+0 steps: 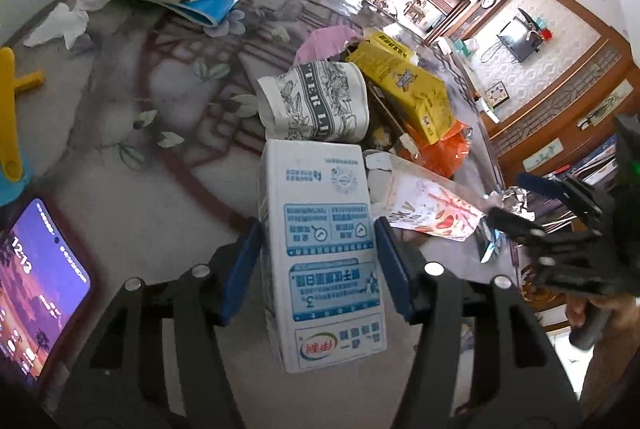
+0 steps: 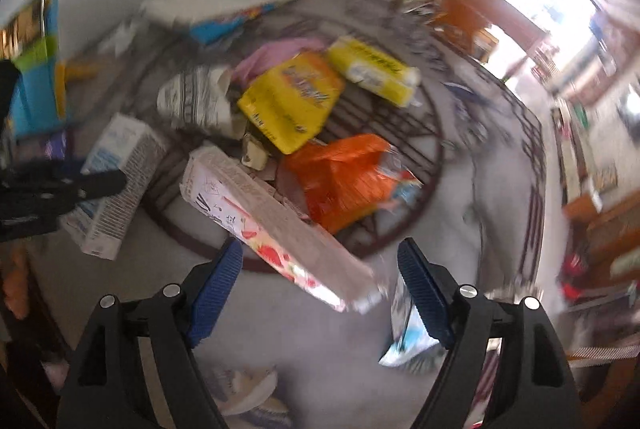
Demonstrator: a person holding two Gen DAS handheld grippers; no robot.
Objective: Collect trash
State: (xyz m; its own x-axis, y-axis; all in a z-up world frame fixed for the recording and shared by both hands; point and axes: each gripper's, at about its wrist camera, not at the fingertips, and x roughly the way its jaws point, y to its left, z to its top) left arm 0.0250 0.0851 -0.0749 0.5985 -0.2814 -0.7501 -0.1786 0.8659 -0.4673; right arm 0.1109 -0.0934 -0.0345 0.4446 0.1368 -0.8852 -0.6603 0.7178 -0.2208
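Left gripper (image 1: 318,265): two blue ribbed pads clamp the sides of one white-and-blue rectangular cardboard milk carton (image 1: 324,253), tilted above the grey patterned tablecloth (image 1: 132,197); right gripper (image 2: 320,289): jaws wide apart, gripping nothing, one end of a long pink-and-white flat carton (image 2: 276,225) lying between them, contact unclear through blur. The trash heap beyond holds two yellow glossy packages (image 2: 290,101), one orange crinkled plastic bag (image 2: 344,181), one black-and-white printed paper cup (image 1: 316,105); one lit phone (image 1: 36,289) lies at left.
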